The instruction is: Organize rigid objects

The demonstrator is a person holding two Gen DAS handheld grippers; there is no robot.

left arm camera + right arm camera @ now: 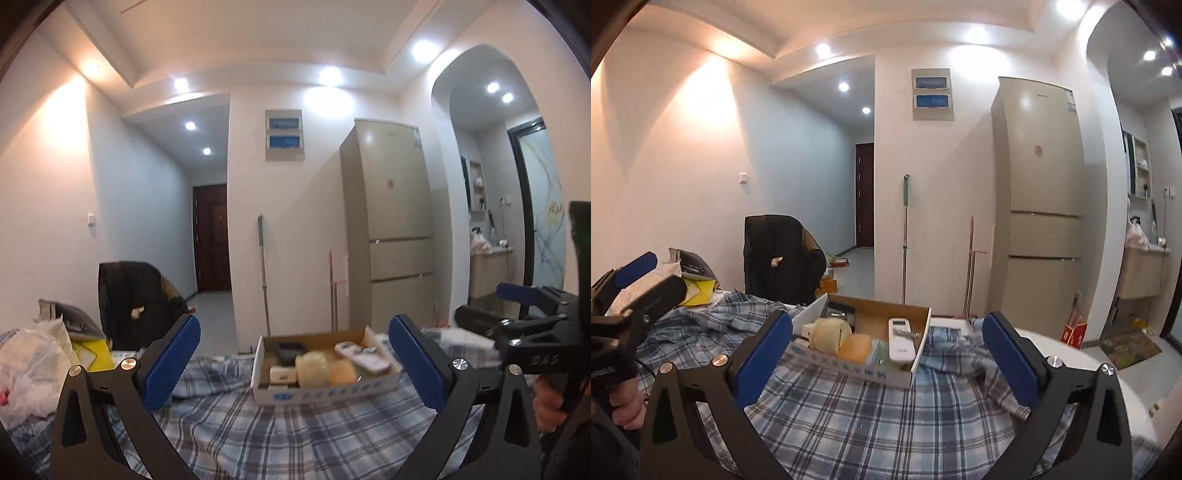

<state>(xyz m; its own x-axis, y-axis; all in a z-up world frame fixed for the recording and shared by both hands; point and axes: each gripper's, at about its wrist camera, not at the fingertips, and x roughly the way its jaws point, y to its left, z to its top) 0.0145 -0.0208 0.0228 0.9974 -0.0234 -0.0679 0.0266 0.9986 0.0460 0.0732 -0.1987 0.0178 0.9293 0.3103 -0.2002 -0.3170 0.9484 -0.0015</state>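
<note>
A shallow cardboard box [364, 389] [925, 332] sits on the plaid cloth. In it lie a white remote [364, 356] [900, 339], a pale yellow round object [312, 367] [827, 334], an orange block [341, 371] [855, 347], a black item [290, 350] [838, 312] and a small white box [282, 373]. My left gripper [295, 358] is open and empty, held short of the box. My right gripper [884, 350] is open and empty, also short of the box. Each gripper shows at the edge of the other's view.
The plaid cloth [295, 435] [871, 421] covers a white round table [1067, 354]. A white plastic bag [33, 365] and a yellow box [92, 354] lie at the left. A black-draped chair [129, 302], a mop [264, 273] and a fridge [391, 221] stand behind.
</note>
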